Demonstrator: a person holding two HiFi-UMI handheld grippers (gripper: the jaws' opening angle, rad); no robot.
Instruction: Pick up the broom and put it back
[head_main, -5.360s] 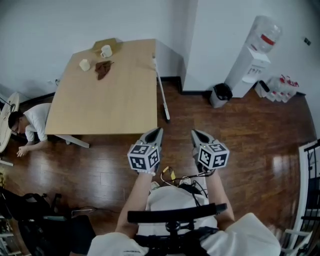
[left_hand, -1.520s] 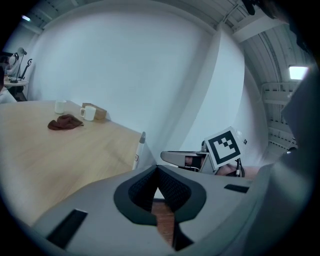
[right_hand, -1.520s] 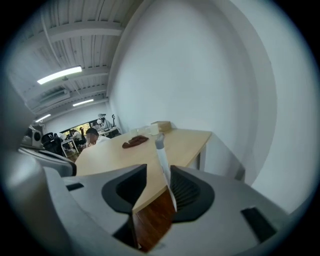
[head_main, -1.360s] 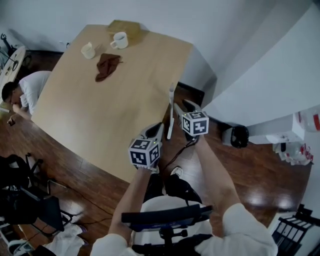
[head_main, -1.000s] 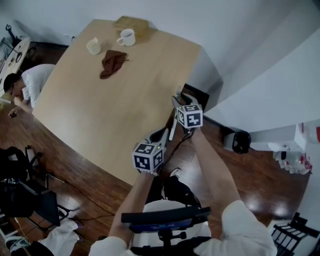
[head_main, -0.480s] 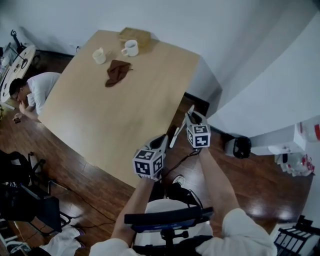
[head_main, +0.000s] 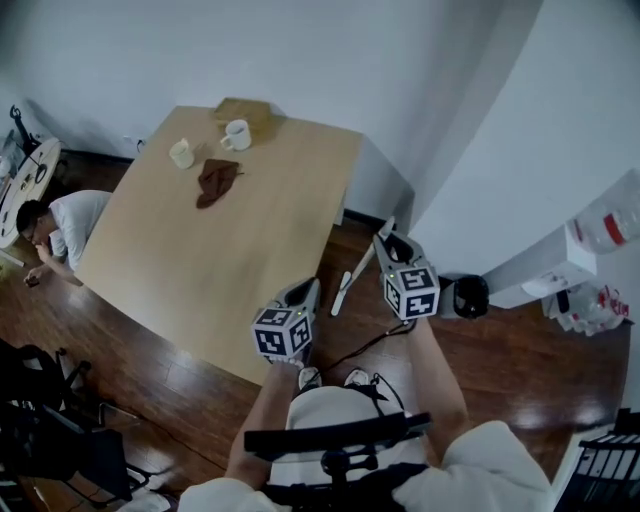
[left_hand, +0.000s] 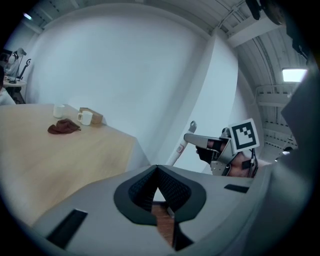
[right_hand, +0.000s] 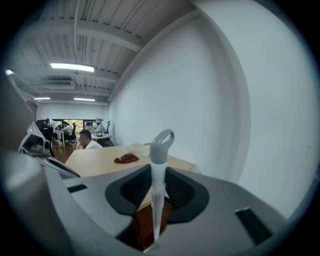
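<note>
Broom: held at a slant. White shaft runs from right gripper down toward wood floor. Lower end sits just beside edge of table; contact w/ floor cannot be told.

Right gripper view: shaft stands upright btw the jaws, grey hanging loop above the tips. Jaws have just been closing, w/ shaft between them. Pads now pinch it on both sides. Grip is near top end of shaft, close to white wall corner.

Left gripper: jaws pressed together at tips in its own view, nothing between them; strip of floor shows through gap below. Positioned over near edge of table, apart from broom. Its view shows right gripper off to the right w/ shaft slanting below it.

Table, far end:
- mug
- second mug
- brown cloth, near both mugs
- box, just beside second mug

Surroundings: person low at table's left side. Black bin on floor by wall, to the right of right gripper. White water dispenser further right.
</note>
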